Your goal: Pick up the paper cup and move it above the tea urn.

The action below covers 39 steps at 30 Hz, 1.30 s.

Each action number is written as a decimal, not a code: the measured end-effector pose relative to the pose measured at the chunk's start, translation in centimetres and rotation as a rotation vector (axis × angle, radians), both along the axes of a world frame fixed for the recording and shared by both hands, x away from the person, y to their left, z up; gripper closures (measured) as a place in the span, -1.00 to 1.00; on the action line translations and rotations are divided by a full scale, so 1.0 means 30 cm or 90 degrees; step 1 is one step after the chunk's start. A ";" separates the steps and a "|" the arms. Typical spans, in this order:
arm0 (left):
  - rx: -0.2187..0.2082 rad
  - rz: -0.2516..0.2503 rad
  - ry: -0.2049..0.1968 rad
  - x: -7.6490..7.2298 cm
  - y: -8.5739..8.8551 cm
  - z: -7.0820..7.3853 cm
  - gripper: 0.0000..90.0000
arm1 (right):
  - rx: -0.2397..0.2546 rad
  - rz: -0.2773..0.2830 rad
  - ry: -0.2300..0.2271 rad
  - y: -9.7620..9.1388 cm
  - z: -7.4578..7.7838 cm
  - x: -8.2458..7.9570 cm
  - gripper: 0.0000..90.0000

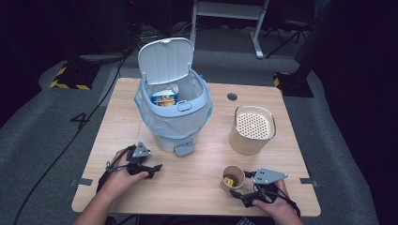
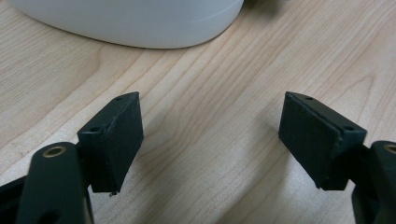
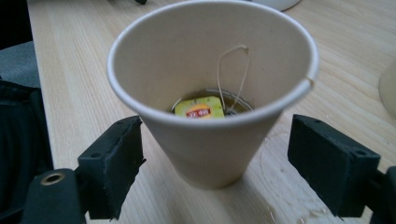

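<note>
A paper cup (image 1: 233, 178) stands near the table's front edge, with a yellow tea bag tag (image 3: 199, 108) and its string lying in a little liquid at the bottom. My right gripper (image 1: 241, 183) is level with the cup from the right. In the right gripper view the cup (image 3: 210, 140) stands between the jaws of that gripper (image 3: 217, 140), which is open; the left pad is close to the wall and the right pad is well clear. My left gripper (image 1: 155, 170) rests open on the wood at the front left, its jaws (image 2: 212, 112) wide apart with nothing between them.
A white pedal bin (image 1: 174, 123) with a blue liner stands mid-table, lid up, a blue and yellow carton (image 1: 164, 97) inside; its base (image 2: 130, 23) lies just beyond my left jaws. A beige canister with a perforated top (image 1: 252, 130) stands at the right. A wet patch (image 3: 285, 210) lies beside the cup.
</note>
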State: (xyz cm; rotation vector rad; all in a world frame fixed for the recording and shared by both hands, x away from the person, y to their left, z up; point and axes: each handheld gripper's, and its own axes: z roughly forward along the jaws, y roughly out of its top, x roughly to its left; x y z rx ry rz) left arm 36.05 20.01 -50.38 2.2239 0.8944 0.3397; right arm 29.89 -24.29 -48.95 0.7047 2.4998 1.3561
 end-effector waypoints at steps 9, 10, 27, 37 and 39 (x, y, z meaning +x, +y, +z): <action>-0.001 -0.003 0.002 0.004 0.001 0.000 -0.54 | 0.056 -0.034 -0.039 0.055 -0.030 -0.008 -0.51; -0.001 -0.003 0.001 0.004 0.000 0.000 -0.54 | 0.060 -0.035 -0.039 0.059 -0.034 -0.006 -0.50; 0.001 0.004 0.000 0.001 -0.002 0.000 -0.55 | 0.086 -0.008 -0.036 0.037 -0.013 0.026 -0.38; 0.004 0.007 0.003 0.000 -0.003 -0.001 -0.63 | 0.100 -0.001 -0.047 -0.027 0.068 0.057 -0.36; 0.006 0.009 0.003 0.000 -0.003 -0.001 -0.63 | 0.100 0.003 -0.049 -0.039 0.092 0.067 -0.36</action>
